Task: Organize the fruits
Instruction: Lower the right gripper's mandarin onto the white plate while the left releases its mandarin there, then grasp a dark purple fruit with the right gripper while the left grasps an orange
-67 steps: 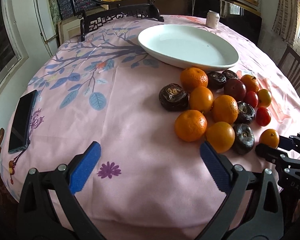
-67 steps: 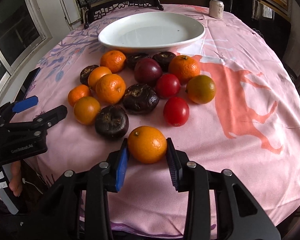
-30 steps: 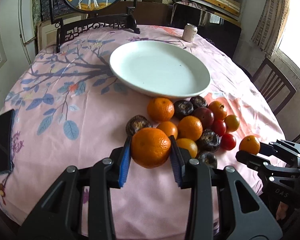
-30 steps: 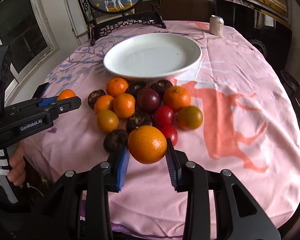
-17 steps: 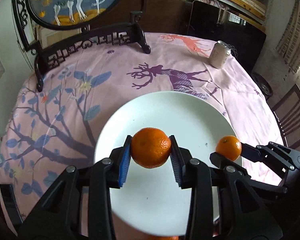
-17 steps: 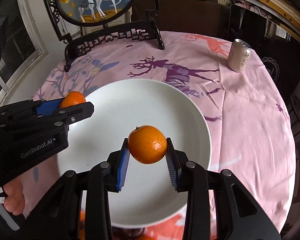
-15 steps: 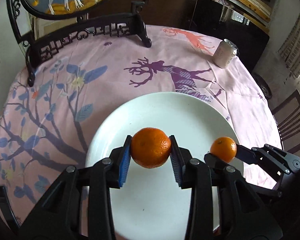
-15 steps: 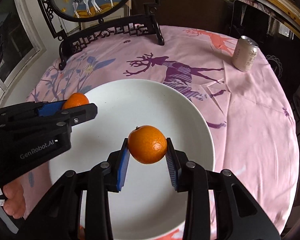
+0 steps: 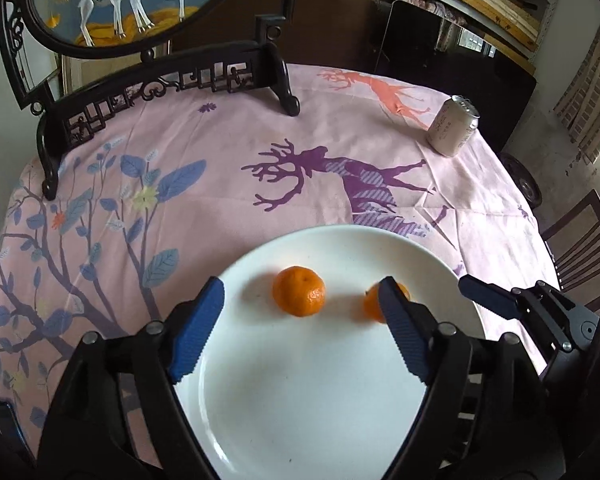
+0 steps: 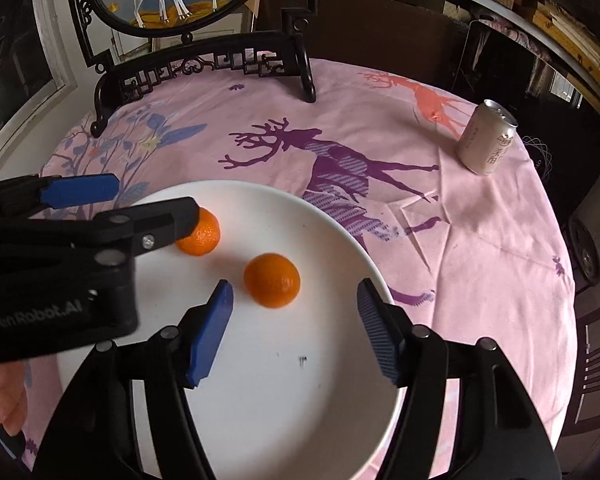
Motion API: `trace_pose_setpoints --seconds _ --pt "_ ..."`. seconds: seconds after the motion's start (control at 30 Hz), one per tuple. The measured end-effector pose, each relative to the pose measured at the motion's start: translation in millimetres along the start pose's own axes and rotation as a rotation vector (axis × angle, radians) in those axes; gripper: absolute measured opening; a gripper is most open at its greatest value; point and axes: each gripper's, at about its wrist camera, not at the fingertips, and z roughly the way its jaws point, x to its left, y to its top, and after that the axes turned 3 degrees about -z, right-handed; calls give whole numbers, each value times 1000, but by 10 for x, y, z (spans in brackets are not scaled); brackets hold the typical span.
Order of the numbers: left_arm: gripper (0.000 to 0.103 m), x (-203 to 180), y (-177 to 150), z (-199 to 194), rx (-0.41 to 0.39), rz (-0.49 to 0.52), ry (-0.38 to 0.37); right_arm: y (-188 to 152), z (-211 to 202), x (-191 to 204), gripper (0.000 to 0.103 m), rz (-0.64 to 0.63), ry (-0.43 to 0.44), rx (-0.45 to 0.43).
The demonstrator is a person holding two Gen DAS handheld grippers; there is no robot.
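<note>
Two mandarins lie on the white plate [image 9: 320, 400], side by side, apart from each other and gripped by neither tool. The left mandarin [image 9: 298, 291] sits toward the plate's far-left part; in the right wrist view it is partly hidden behind a black finger of the left tongs. The right mandarin [image 10: 272, 280] sits near the plate's middle; in the left wrist view only a sliver of it shows behind the blue pad of the left tongs' right finger.

Left tongs [image 9: 302, 320] — released, blue pads spread wide, hovering over the plate with the left mandarin between and just beyond the tips, not touching. Right tongs [image 10: 296, 322] — also released, pads spread wide, the right mandarin just ahead of the left pad, no contact visible. Part of a bare hand [image 10: 2, 404] shows under the left tool's black body at the lower left of the right wrist view.

The plate rests on a round worktop covered by a pink tablecloth [image 9: 220, 184] printed with a purple deer, an orange deer and blue-leaved branches. A drink can [image 10: 487, 138] stands upright near the worktop's far-right edge, well apart from the plate. A dark carved wooden stand [image 9: 172, 80] holding an oval deer painting stands at the far-left side. A wooden chair [image 9: 576, 240] is beside the worktop on the right.
</note>
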Motion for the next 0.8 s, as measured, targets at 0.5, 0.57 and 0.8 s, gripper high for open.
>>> trace_pose_setpoints --seconds 0.5,0.57,0.8 --pt "97 284 -2267 -1513 -179 -1 46 -1878 -1436 716 95 93 -97 -161" --pt "97 290 -2434 -1530 -162 2 51 -2007 -1520 737 95 118 -90 -167" --pt "97 266 -2675 -1618 -158 20 46 -2163 -1721 825 96 108 -125 -188"
